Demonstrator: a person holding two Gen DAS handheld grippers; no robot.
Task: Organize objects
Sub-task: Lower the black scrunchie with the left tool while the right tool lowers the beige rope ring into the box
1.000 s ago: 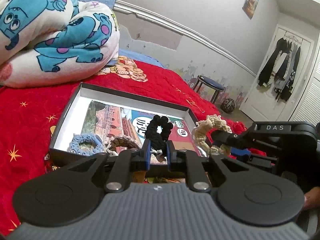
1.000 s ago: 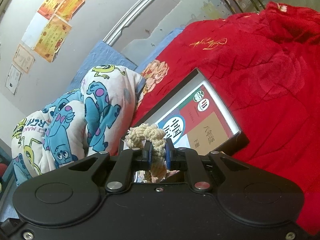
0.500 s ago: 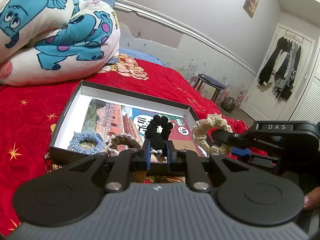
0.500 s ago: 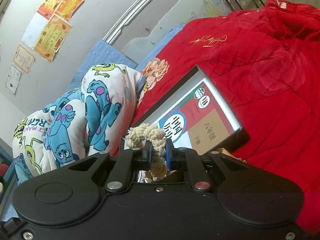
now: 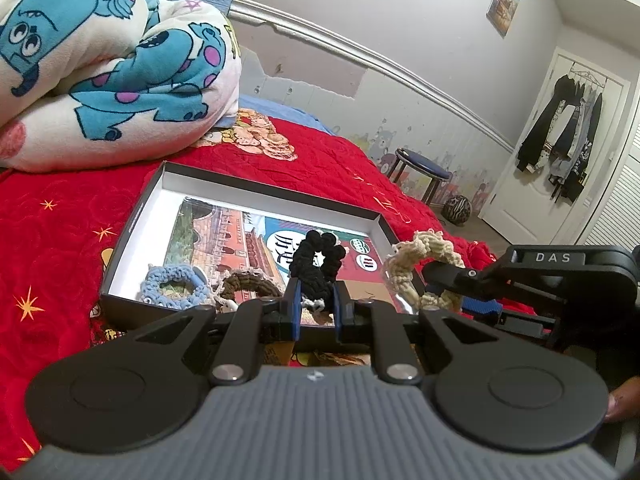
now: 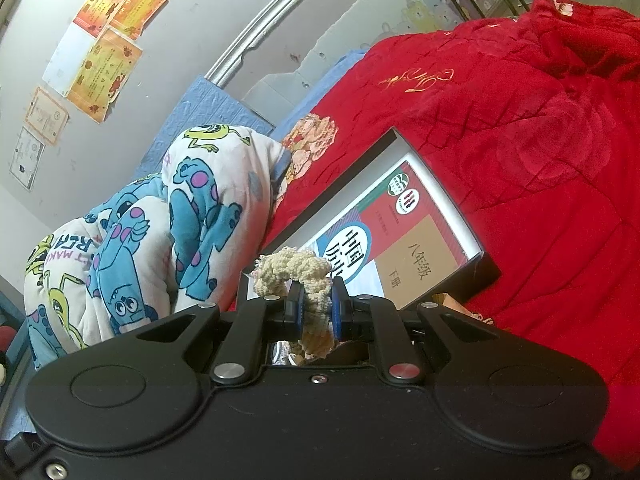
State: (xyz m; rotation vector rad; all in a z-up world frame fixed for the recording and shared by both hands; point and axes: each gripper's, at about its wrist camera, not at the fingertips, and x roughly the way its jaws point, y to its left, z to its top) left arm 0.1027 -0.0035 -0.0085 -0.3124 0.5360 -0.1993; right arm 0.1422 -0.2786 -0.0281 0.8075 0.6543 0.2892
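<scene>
Nearest in, left gripper clamped on a black crocheted yarn scrunchie, blue pads pinching its lower loop, ring standing upright just above the near wall of the shallow black cardboard box with white inside. Right beside it, right gripper squeezed tight on a cream crocheted yarn scrunchie, hanging over the box's near right corner in the left wrist view. Both held aloft, neither dropped in yet — two pieces, by the look of it, waiting to go down. Just past the near wall, inside the box, a light blue crocheted yarn scrunchie lying flat, a brown crocheted yarn scrunchie touching its right side; those two look sorted already. Under them, a colourful printed book cover lining the box floor, plenty of bare room further back. Box resting on a red quilted bedspread; no other loose scrunchies visible on it, though the grippers hide the strip closest in. Further off, a rolled white blanket with blue monsters, then the wall. Roughly halfway, on this evidence: two in, two in hand.
</scene>
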